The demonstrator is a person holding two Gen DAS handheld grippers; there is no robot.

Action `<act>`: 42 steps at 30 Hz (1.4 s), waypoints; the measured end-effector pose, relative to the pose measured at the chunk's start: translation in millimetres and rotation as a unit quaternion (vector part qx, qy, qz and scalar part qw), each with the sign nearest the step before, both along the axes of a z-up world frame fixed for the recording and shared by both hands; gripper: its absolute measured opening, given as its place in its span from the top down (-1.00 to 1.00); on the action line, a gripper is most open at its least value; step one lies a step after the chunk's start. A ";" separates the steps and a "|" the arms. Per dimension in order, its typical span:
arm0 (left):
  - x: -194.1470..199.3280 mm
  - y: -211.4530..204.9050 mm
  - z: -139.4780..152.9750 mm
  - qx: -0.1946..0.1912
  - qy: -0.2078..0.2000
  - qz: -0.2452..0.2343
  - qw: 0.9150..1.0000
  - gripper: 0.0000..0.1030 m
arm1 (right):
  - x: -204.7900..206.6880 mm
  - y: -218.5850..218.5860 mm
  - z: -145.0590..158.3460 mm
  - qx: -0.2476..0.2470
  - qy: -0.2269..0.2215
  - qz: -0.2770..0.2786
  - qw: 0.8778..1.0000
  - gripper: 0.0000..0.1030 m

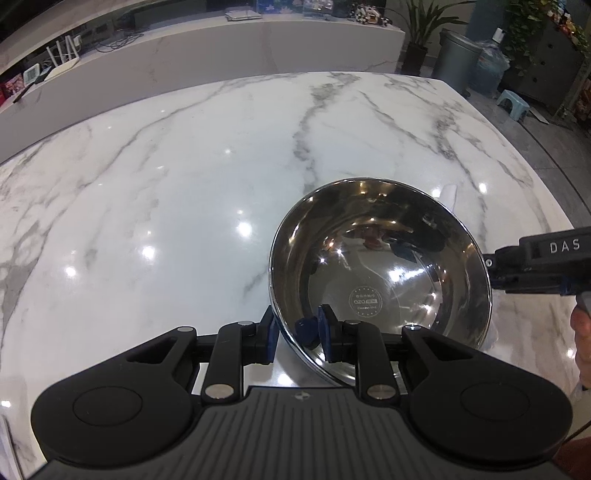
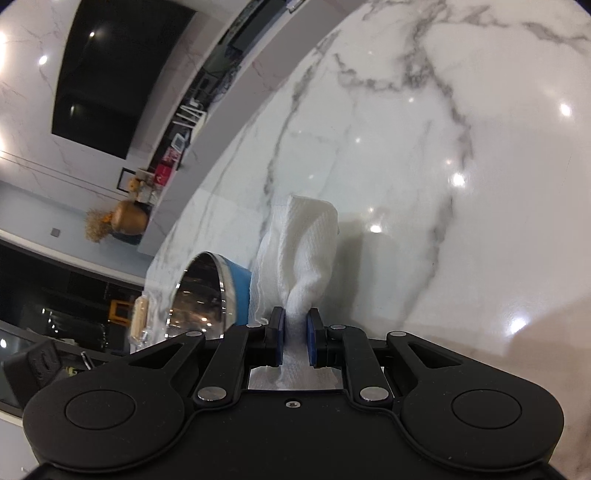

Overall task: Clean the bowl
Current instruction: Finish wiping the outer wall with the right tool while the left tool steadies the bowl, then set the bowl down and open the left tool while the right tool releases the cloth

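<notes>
Left wrist: bowl (image 1: pixel 380 266) rim pinched in left claw (image 1: pixel 295 332) — tilted.

White marble table (image 1: pixel 184 184) with grey veins, glossy, ceiling lights mirrored in it. Beyond its far edge: long white counter (image 1: pixel 258 40). Off the table's far right corner: grey bin (image 1: pixel 456 55), potted plant (image 1: pixel 421 33), water jug (image 1: pixel 489 66), small pale stool (image 1: pixel 513 103). Past its left side: gold vase (image 2: pixel 127 219).

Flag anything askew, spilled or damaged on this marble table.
Only the steel bowl sits askew: it is tipped up on edge, its rim pinched by the left gripper. The right gripper clamps a clean white paper towel. No spill or damage shows.
</notes>
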State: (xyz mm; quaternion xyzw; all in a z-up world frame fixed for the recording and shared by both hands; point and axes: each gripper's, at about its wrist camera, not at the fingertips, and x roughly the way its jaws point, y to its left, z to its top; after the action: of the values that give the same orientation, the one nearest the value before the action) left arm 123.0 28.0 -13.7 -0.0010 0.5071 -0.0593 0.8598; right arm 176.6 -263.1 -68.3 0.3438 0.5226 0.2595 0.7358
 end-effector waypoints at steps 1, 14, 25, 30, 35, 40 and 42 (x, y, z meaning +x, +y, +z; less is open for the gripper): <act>1.3 2.1 0.0 0.000 0.000 0.005 1.000 0.59 | 0.2 2.1 -0.4 0.000 0.001 -0.001 1.000 0.75; 5.9 12.2 1.2 -0.011 -0.007 0.042 0.999 0.57 | 7.8 30.2 -1.4 -0.030 0.008 -0.004 0.999 0.75; -19.7 22.4 26.6 -0.065 -0.045 0.039 0.996 0.05 | -15.6 53.7 49.8 -0.272 -0.136 0.032 0.952 0.75; -22.8 21.1 30.5 -0.087 -0.046 0.032 0.995 -0.19 | -24.0 59.2 37.8 -0.318 -0.120 0.043 0.939 0.75; -27.9 20.6 38.8 -0.098 -0.052 0.034 0.993 -0.29 | -28.3 61.3 37.0 -0.338 -0.120 0.048 0.932 0.73; -38.9 18.8 49.9 -0.112 -0.074 0.022 0.991 -0.42 | -41.5 57.6 55.5 -0.355 -0.139 0.032 0.924 0.20; -45.9 18.2 50.2 -0.121 -0.078 0.022 0.989 -0.43 | -51.9 54.5 63.6 -0.367 -0.152 0.025 0.917 0.10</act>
State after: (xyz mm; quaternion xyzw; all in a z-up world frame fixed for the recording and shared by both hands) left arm 77.1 46.2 36.5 -0.1115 0.4273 -0.1009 0.8915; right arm 124.6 -208.6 -4.7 -0.0074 0.4716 0.1166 0.8741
